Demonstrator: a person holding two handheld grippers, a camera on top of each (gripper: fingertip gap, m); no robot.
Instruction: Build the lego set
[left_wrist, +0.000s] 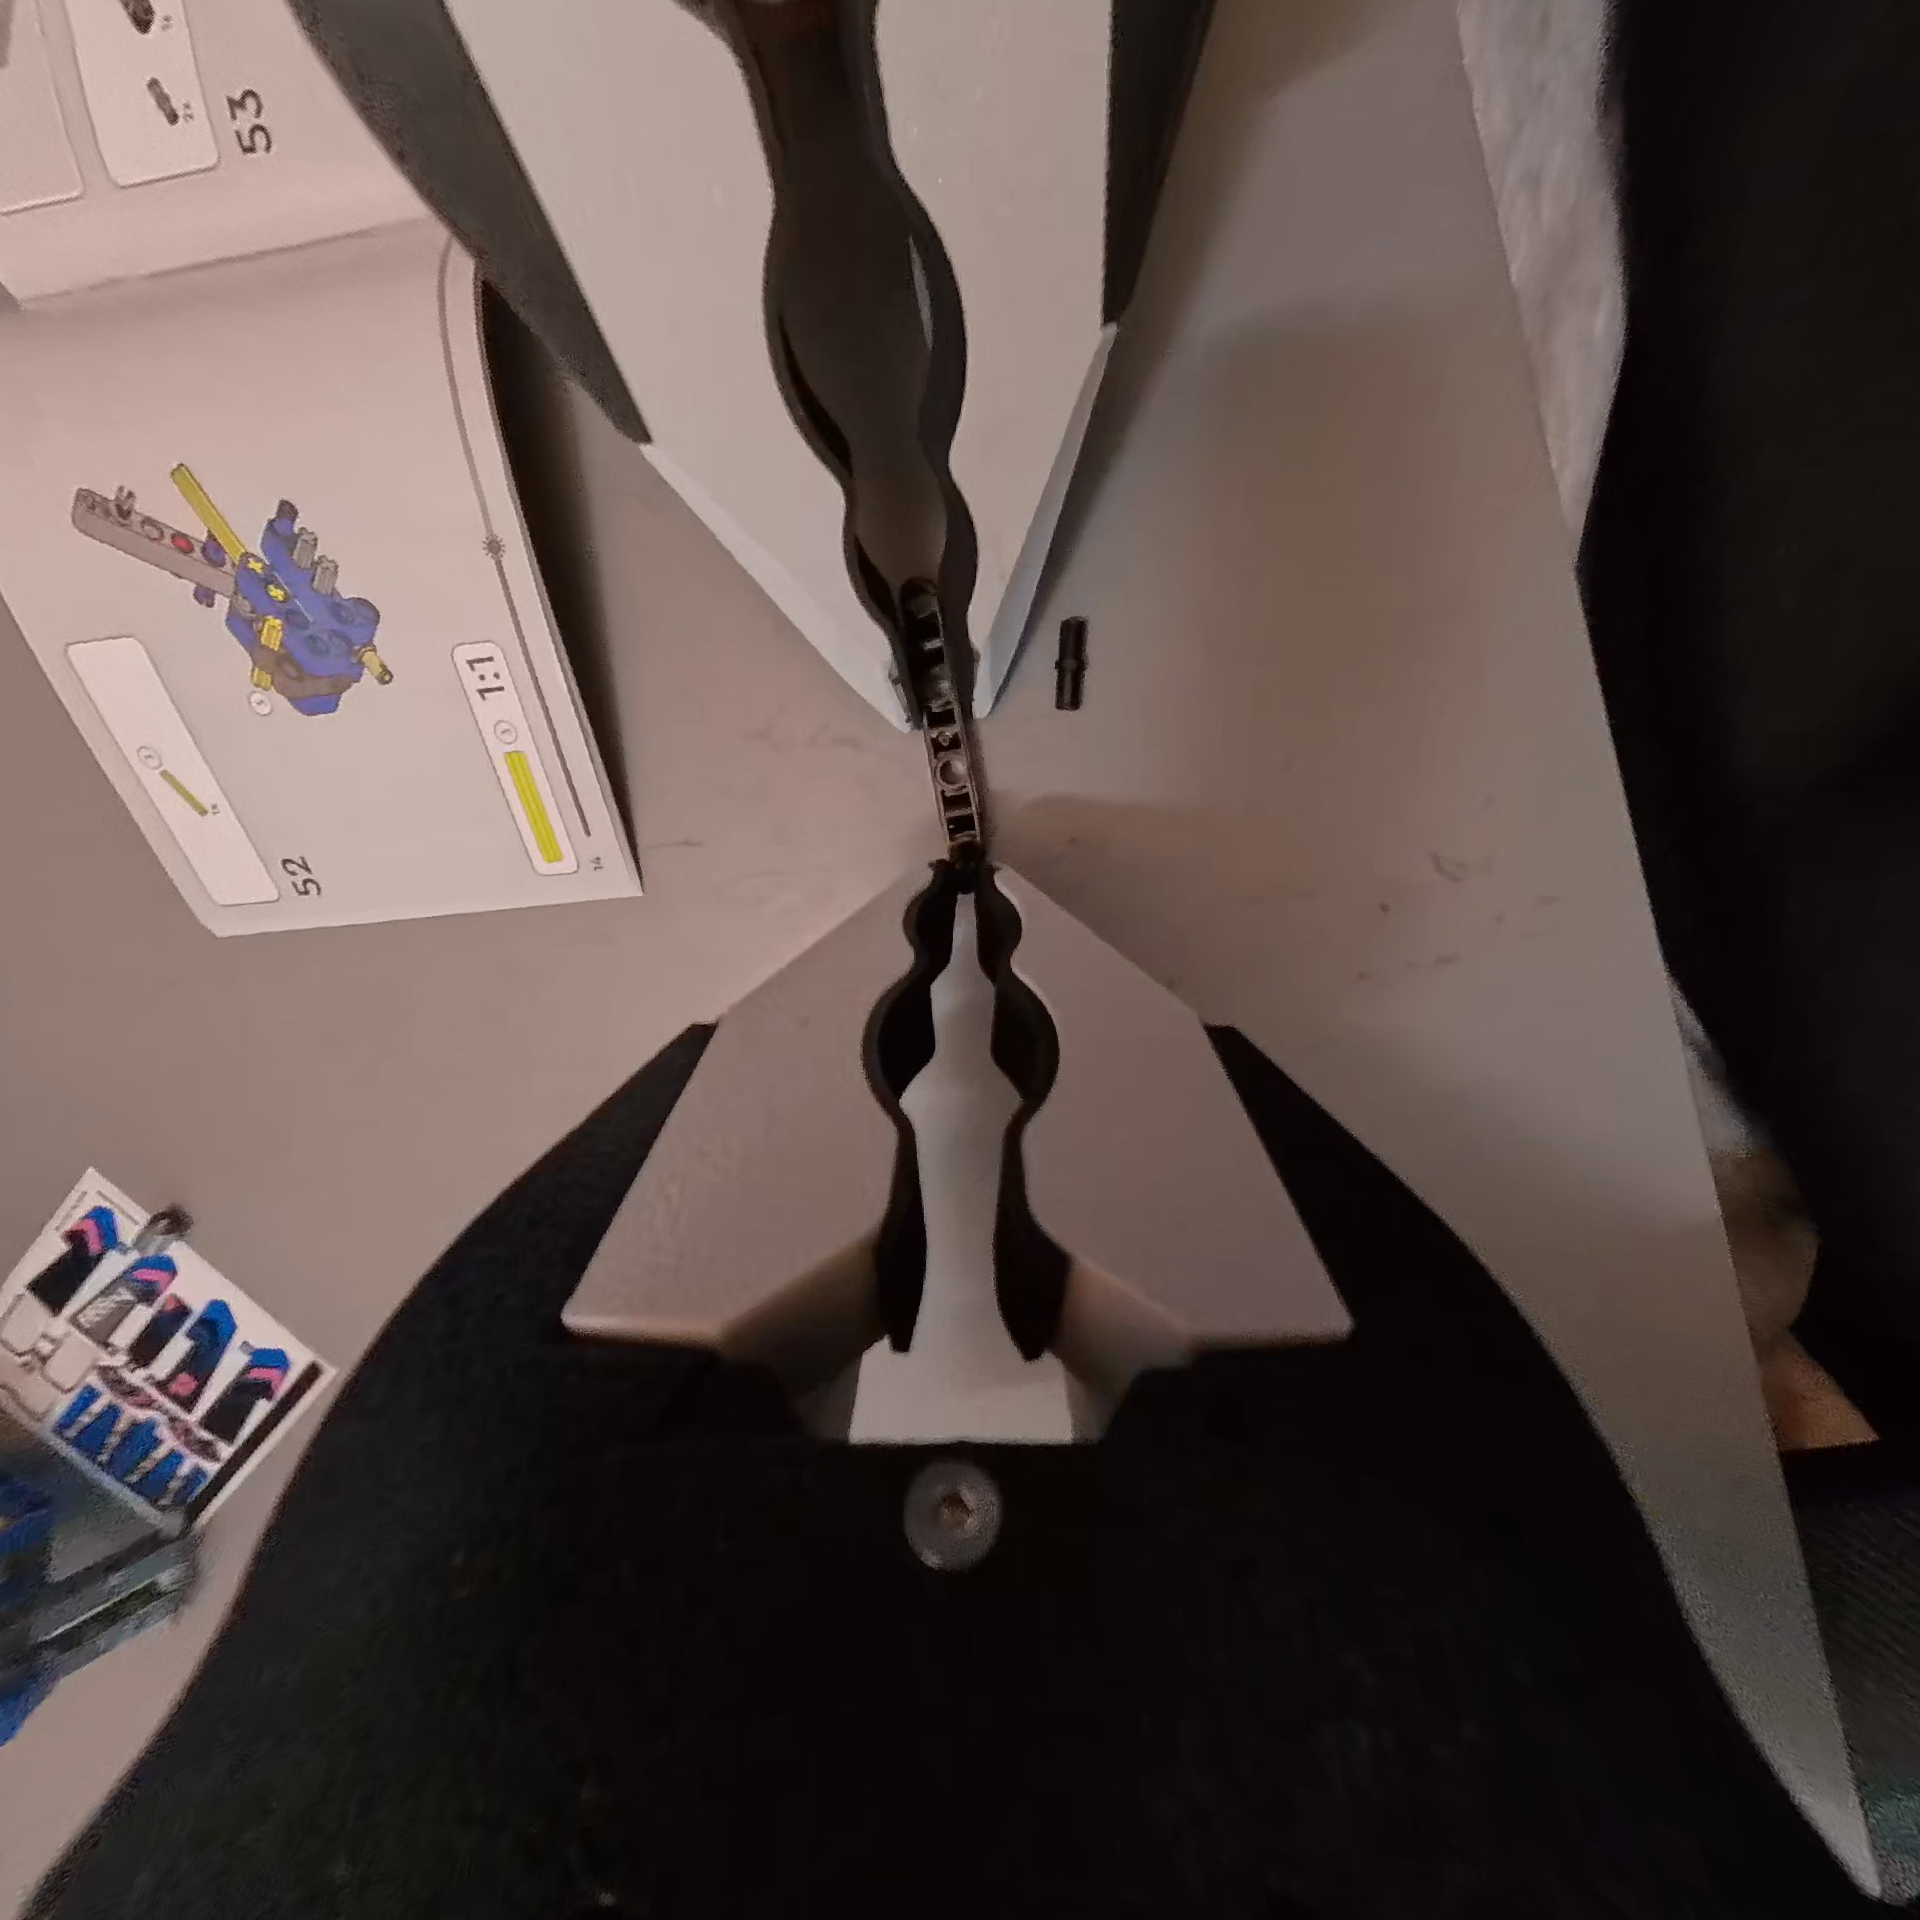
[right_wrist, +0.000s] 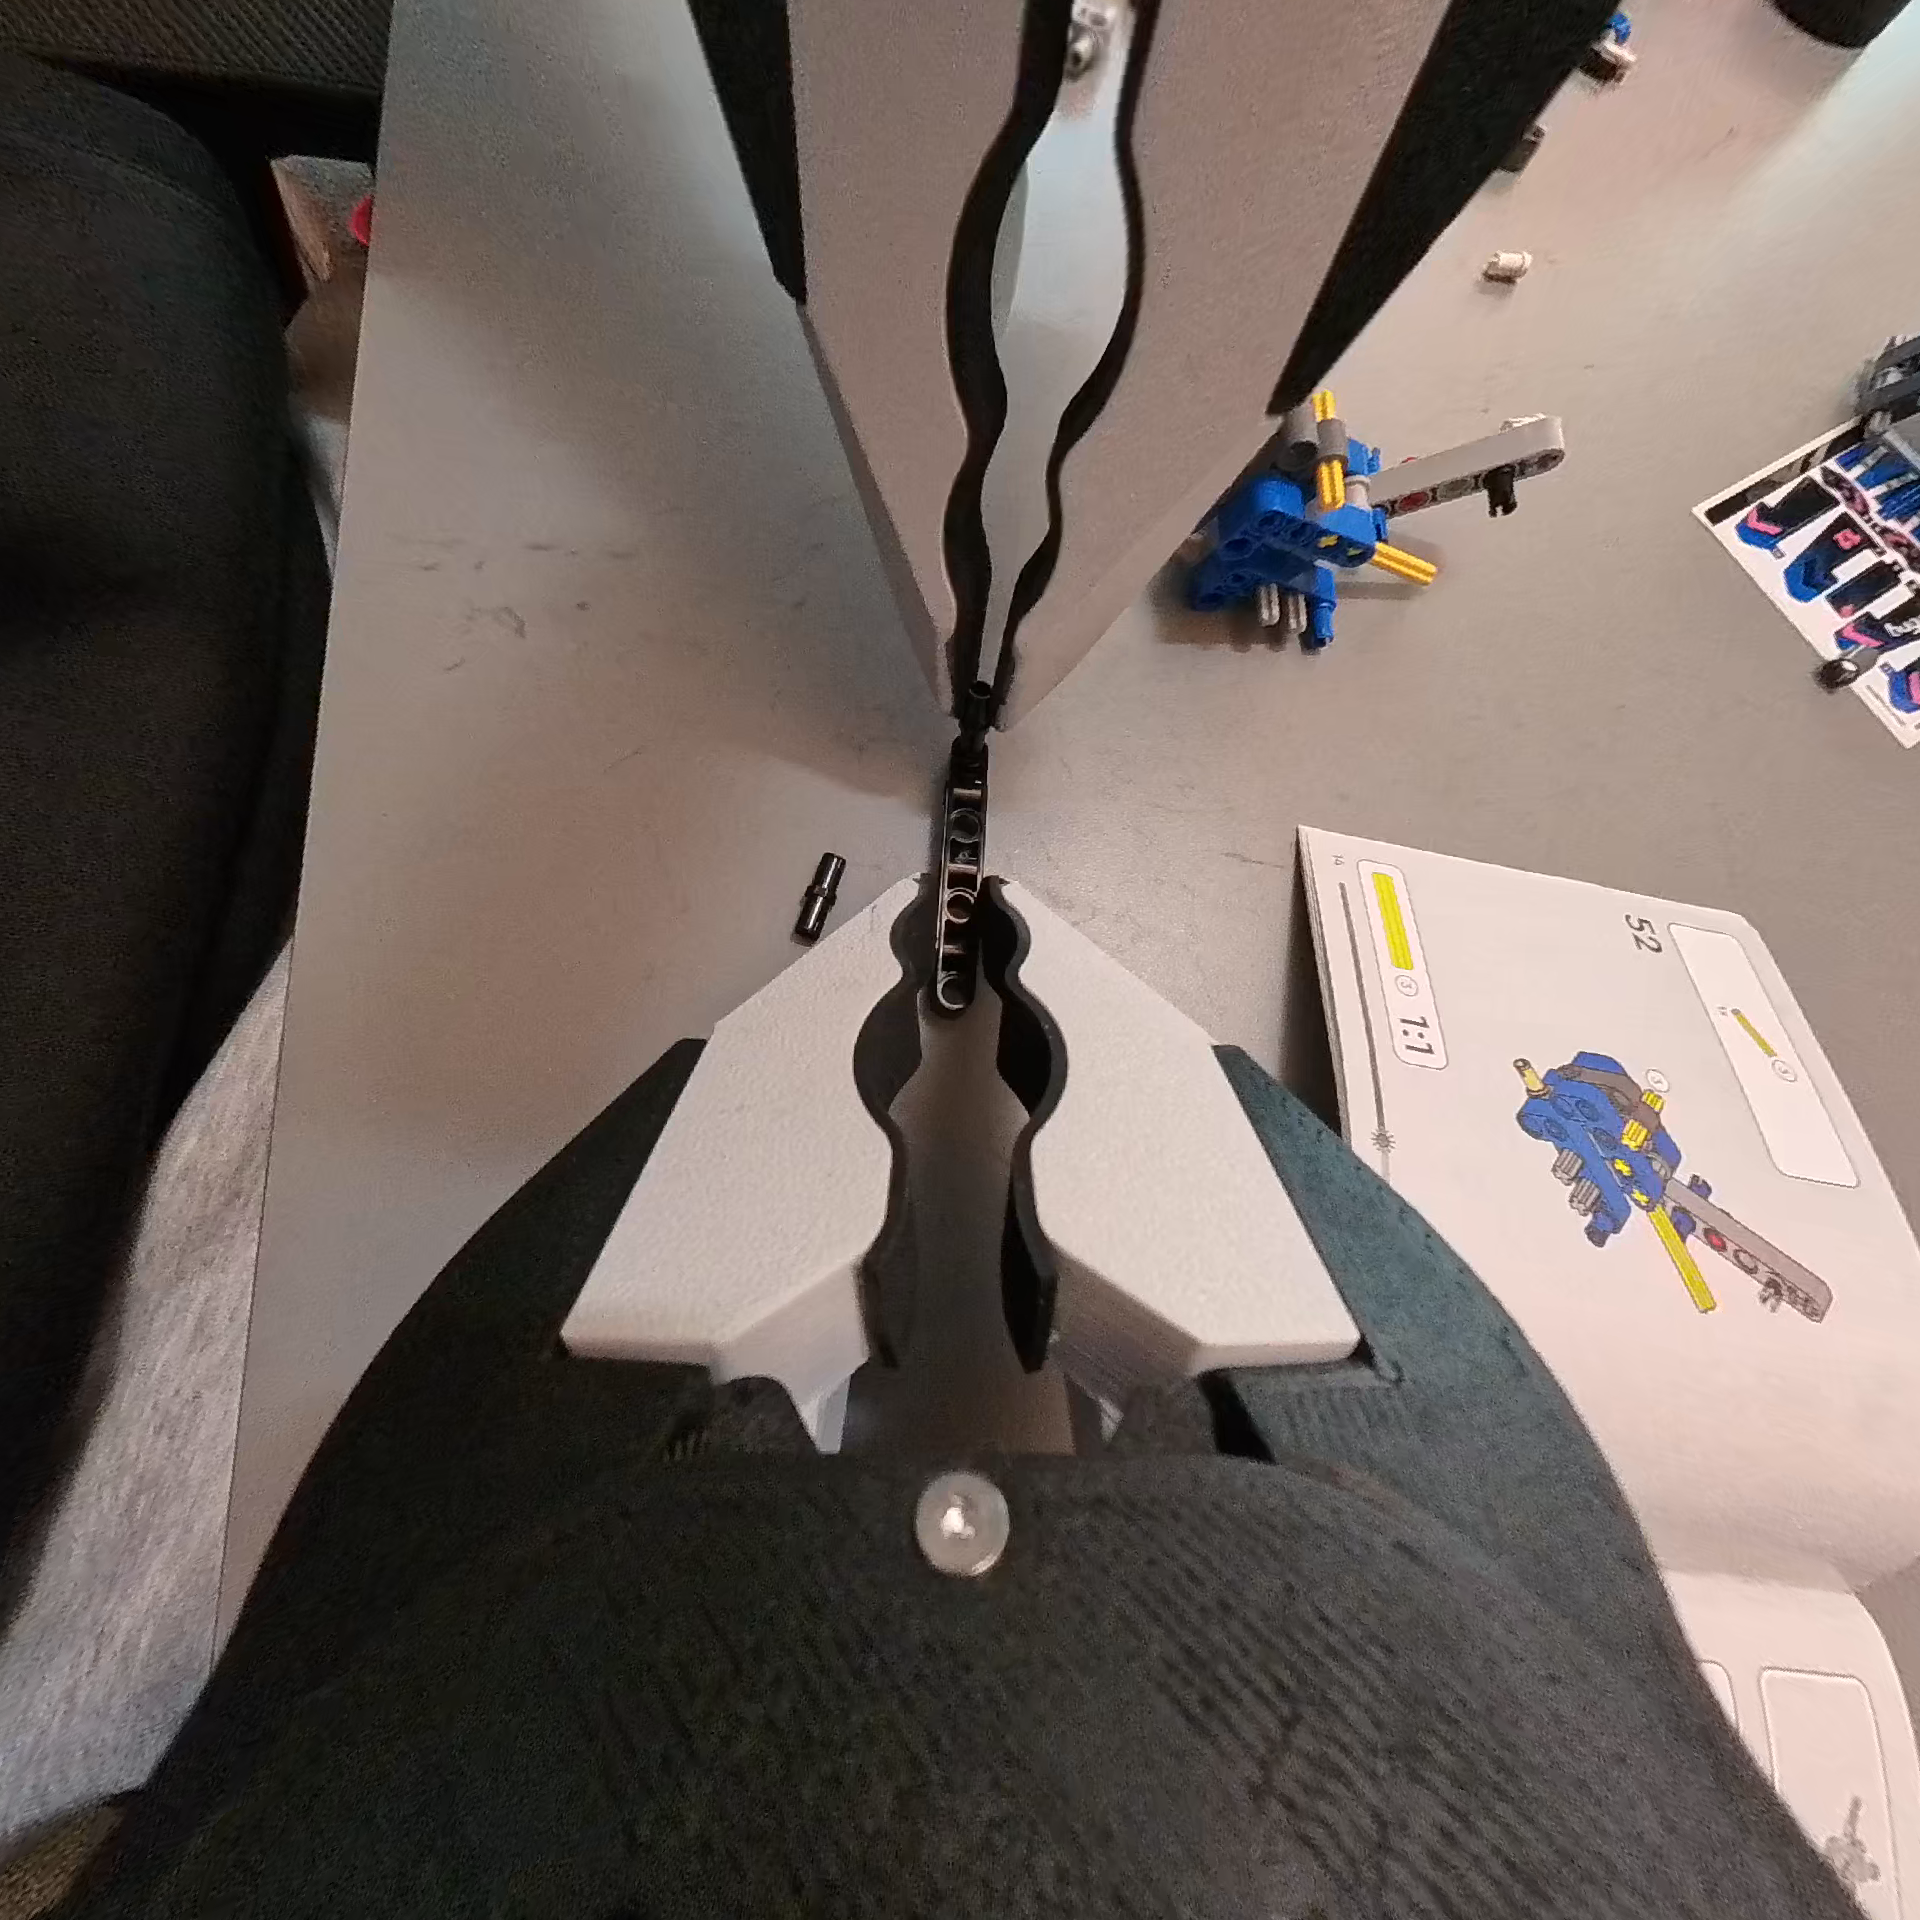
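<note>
My right gripper (right_wrist: 958, 891) is shut on a thin black beam with holes (right_wrist: 961, 831) and holds it just above the grey table. The beam also shows in the left wrist view (left_wrist: 951, 764), sticking out of the right gripper (left_wrist: 940, 707). My left gripper (left_wrist: 966, 883) is shut on a small black pin (right_wrist: 977, 701), and the pin meets the beam's free end. The left gripper (right_wrist: 977, 696) enters the right wrist view from the top. A second black pin (right_wrist: 819, 897) lies loose on the table beside the beam and also shows in the left wrist view (left_wrist: 1070, 663).
A blue, yellow and grey assembly (right_wrist: 1299, 530) lies on the table (right_wrist: 582, 582). An open instruction booklet (right_wrist: 1610, 1143) (left_wrist: 312, 675) and a sticker sheet (right_wrist: 1839, 561) (left_wrist: 145, 1351) lie nearby. A small grey piece (right_wrist: 1507, 263) lies farther back. The table edge (right_wrist: 332, 727) borders dark fabric. Only a small space, under 4 cm, lies between the two pairs of fingers.
</note>
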